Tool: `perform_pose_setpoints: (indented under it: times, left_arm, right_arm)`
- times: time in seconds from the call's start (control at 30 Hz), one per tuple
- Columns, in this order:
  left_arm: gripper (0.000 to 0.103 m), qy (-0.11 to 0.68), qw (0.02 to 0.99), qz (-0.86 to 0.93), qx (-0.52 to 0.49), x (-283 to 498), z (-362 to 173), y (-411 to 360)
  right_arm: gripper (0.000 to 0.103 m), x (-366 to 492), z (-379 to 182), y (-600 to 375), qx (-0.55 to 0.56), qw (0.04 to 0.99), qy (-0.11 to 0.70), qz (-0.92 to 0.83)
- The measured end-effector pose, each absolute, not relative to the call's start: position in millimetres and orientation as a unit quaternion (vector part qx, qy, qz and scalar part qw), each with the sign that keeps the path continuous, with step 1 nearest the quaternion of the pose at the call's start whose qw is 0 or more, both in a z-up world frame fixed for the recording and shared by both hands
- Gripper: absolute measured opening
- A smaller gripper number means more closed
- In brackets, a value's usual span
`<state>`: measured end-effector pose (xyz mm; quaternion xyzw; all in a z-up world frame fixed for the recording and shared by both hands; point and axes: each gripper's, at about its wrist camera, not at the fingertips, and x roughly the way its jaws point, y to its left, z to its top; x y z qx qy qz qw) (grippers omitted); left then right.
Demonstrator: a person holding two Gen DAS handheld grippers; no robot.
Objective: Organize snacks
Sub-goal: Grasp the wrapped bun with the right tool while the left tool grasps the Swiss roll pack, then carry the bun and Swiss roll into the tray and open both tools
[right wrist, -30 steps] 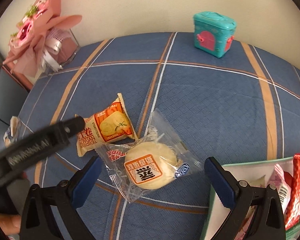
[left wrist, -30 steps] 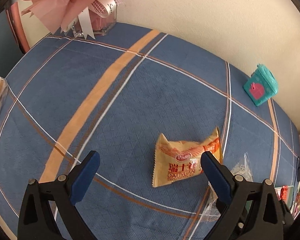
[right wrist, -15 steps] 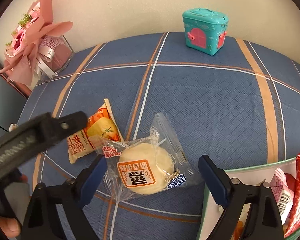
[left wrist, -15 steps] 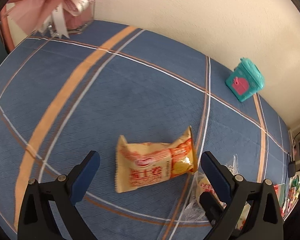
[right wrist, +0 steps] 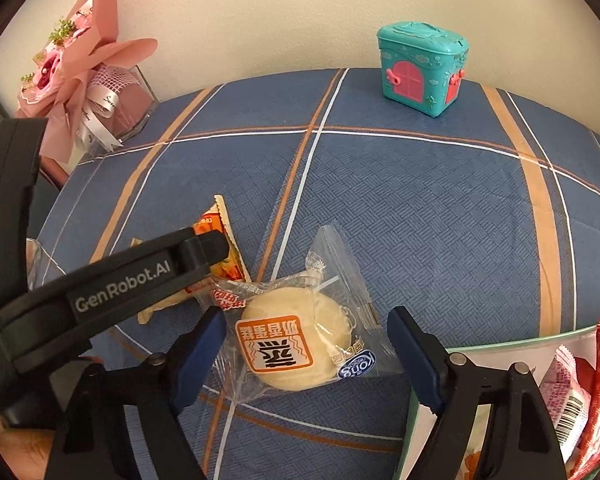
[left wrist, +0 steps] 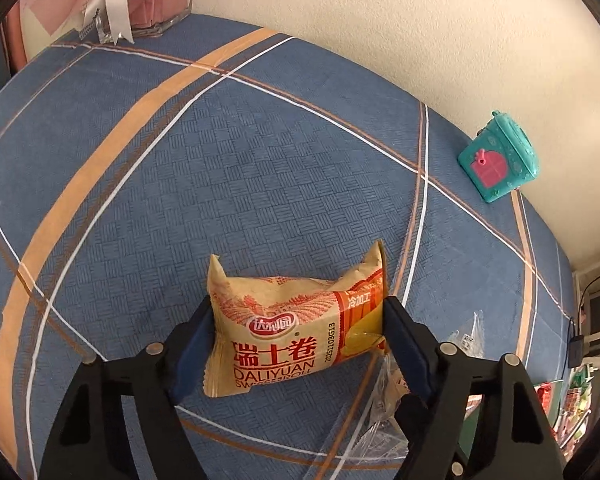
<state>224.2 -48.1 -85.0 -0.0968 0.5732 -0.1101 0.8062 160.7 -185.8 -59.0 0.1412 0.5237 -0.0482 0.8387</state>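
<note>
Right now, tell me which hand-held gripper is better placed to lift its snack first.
Left, probably. The left hand-held gripper has just been closing, and its pads already touch both ends of the Swiss roll packet. The right hand-held gripper, also closing, only straddles the clear-wrapped cake, gaps showing.

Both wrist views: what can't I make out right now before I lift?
- Right wrist view: left gripper arm covers most of the swiss roll packet.
- Left wrist view: clear-wrapped cake is hidden behind the right finger.
- Right wrist view: snack box is cut by the frame edge.
</note>
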Motion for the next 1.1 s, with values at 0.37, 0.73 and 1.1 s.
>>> perform_pose_setpoints:
  times: [0.37, 0.73, 1.1]
  left_arm:
    - [0.073, 0.578, 0.802, -0.103, -0.109, 219.1, -74.4, -41.4]
    - [0.071, 0.585, 0.795, -0.093, -0.132, 216.6, -52.7, -37.8]
    - [0.071, 0.563, 0.809, -0.109, -0.13, 174.8, -14.7, -26.3]
  right_arm:
    - [0.076, 156.6, -56.7, -180.4, 0.141, 0.836, 0.529, -0.042]
    - [0.066, 141.4, -49.3, -180.7, 0.175, 0.824, 0.537, -0.043]
    - [0.06, 96.5, -25.4, -186.2, 0.212, 0.82, 0.53, -0.049]
